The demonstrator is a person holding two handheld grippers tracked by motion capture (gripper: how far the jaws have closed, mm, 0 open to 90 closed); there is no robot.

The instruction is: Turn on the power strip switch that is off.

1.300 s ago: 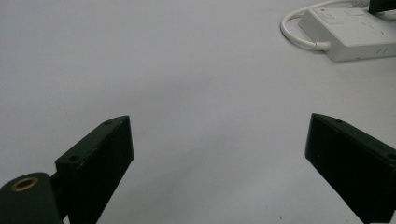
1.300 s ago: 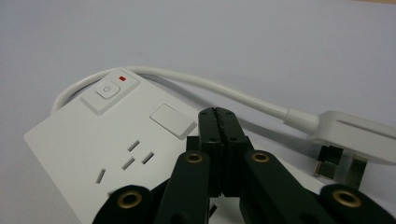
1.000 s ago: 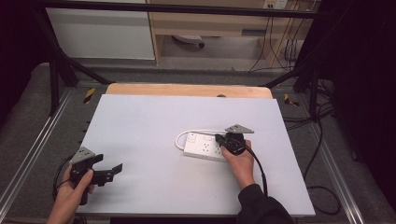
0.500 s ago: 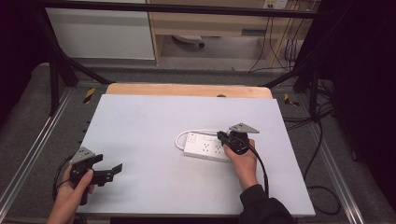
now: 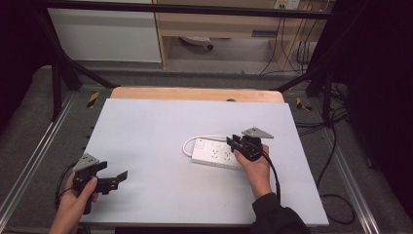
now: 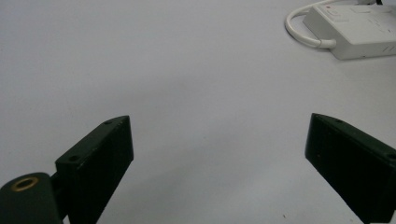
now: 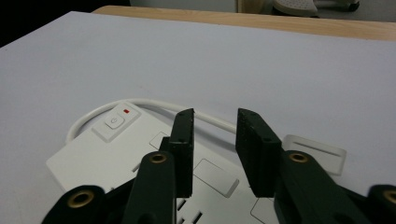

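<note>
Little was changed: right gripper (image 5: 237, 142) was kept narrowly parted over the power strip (image 5: 214, 155), left gripper (image 5: 117, 178) wide.

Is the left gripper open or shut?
Open. The left gripper has its jaws spread wide over the bare table, nothing between them.

I see the worktop (image 5: 160, 131) as a pale grey-white sheet laid over a wooden board whose bare edge shows along the far side. A white power strip (image 5: 214, 154) lies flat on it, right of centre, with its switch end to the left and its white cord (image 5: 191, 141) looping out from that end and back along the strip's far side. In my right gripper view a small clear plastic piece (image 7: 322, 151) lies on the sheet just beside the power strip's far right edge.
</note>
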